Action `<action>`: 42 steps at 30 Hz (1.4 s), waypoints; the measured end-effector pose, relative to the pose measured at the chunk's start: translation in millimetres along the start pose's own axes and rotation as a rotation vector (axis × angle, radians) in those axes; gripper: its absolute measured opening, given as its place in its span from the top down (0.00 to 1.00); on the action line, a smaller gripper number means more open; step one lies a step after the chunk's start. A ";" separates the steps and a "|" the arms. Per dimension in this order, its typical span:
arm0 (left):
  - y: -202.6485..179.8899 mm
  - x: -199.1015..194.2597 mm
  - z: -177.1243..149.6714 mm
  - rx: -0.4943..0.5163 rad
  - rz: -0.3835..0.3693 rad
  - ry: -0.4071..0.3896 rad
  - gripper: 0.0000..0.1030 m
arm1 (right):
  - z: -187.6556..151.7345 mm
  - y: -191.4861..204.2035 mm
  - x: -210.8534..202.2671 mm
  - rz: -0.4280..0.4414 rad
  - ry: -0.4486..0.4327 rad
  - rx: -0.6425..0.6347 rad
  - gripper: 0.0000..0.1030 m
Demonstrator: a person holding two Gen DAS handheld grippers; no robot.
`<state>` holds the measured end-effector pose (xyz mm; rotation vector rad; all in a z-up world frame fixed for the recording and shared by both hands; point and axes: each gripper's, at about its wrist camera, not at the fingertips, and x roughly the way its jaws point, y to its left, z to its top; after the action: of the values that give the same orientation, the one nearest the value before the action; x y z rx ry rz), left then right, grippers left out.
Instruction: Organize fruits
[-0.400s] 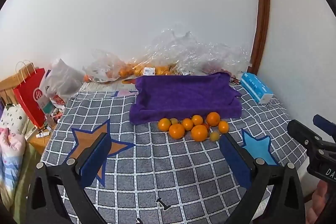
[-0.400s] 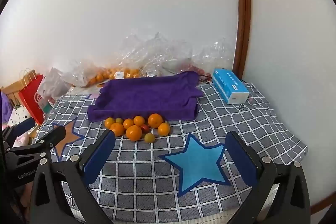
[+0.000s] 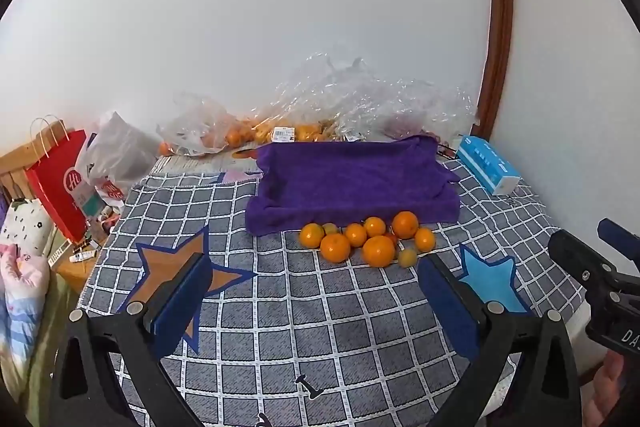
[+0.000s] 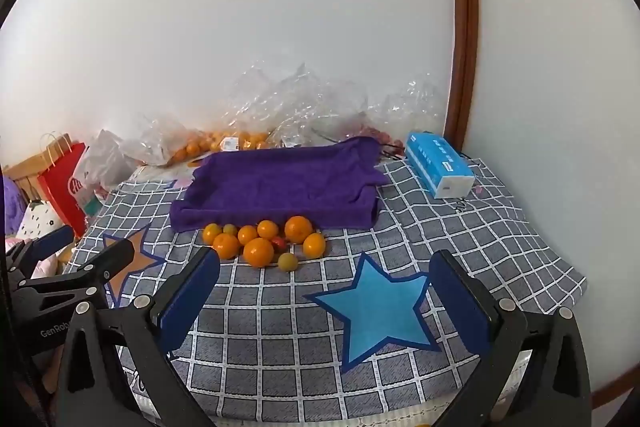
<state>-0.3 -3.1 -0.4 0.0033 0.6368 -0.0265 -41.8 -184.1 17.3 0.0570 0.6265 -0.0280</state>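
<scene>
Two tools hover above a grey checked cloth (image 4: 500, 227) that covers the tabletop, the left tool (image 3: 312, 295) and the right tool (image 4: 324, 291) each with its jaws spread wide and nothing between the blue pads. Near the middle of the cloth sits a tight cluster of oranges (image 4: 260, 243), mixed with a small yellow-green fruit (image 4: 288, 261) at the near edge and a small red one (image 4: 279, 242) tucked among them. Just behind the cluster, touching it, lies a purple towel (image 4: 280, 187) shaped like a shallow tray. Behind the towel, against the white wall, crumpled clear plastic bags (image 3: 360, 99) hold more oranges. A blue tissue pack (image 4: 438, 169) lies to the right of the towel.
</scene>
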 end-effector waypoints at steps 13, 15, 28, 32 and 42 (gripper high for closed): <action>1.4 -1.7 -0.2 -0.011 0.002 -0.003 0.00 | -6.0 -2.6 3.0 0.005 0.007 0.000 0.00; 1.4 -1.8 -0.8 -0.010 0.003 -0.004 0.00 | -7.0 -2.9 2.4 0.007 0.008 0.001 0.00; 1.2 -6.9 -0.3 -0.016 -0.001 -0.010 0.00 | -7.1 -0.8 1.2 0.012 0.006 0.000 0.00; 4.7 -8.7 2.8 -0.013 0.006 -0.021 0.00 | -1.4 3.5 2.7 0.017 0.003 -0.006 0.00; 14.5 2.5 11.5 -0.044 -0.008 -0.009 0.00 | 3.8 13.4 11.5 0.023 0.006 -0.024 0.00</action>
<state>8.9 11.2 7.2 -0.0423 0.6279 -0.0198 -29.7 -171.1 14.2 0.0411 0.6324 0.0016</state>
